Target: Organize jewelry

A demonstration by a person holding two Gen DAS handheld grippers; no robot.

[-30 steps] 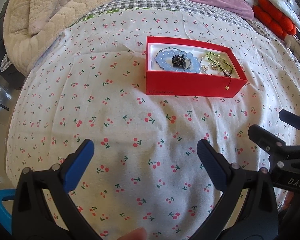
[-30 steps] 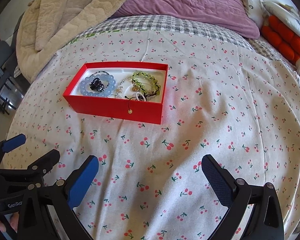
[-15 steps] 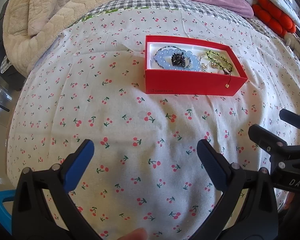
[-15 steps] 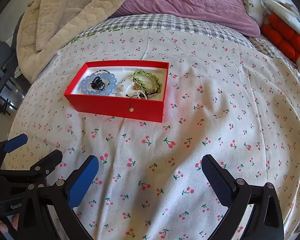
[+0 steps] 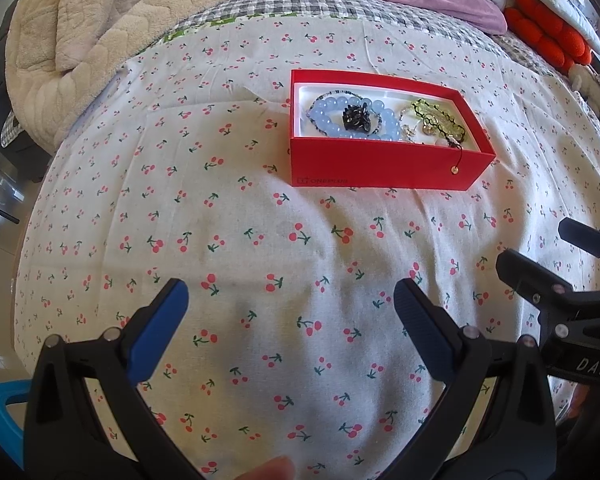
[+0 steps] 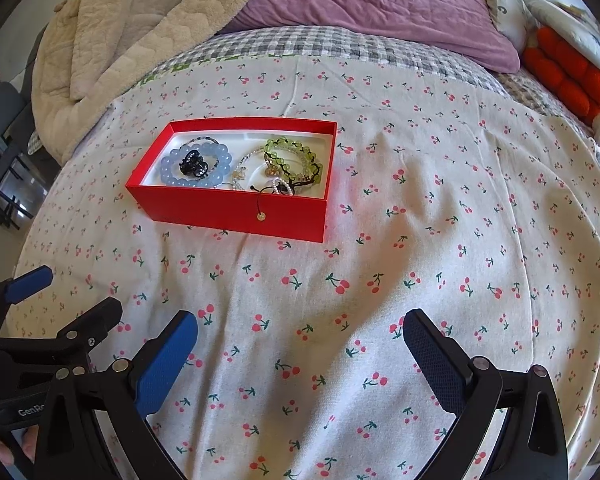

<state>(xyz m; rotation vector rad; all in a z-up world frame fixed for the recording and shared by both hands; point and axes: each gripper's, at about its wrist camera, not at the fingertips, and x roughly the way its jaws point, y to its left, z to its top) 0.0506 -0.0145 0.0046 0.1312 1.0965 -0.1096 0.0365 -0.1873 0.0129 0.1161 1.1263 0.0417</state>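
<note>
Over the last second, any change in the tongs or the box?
Barely. The red box sits slightly higher in both views, so both cameras shifted a touch. Left tongs and right tongs stay open and empty above the cherry-print sheet; the jewelry in the box is undisturbed.

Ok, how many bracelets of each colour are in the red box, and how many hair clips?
In the red box:
Blue bracelet: 1
Green bracelet: 1
Black hair clip: 1
Total: 3
Thin pale bead strands lie tangled between the bracelets; I cannot tell how many.
</note>
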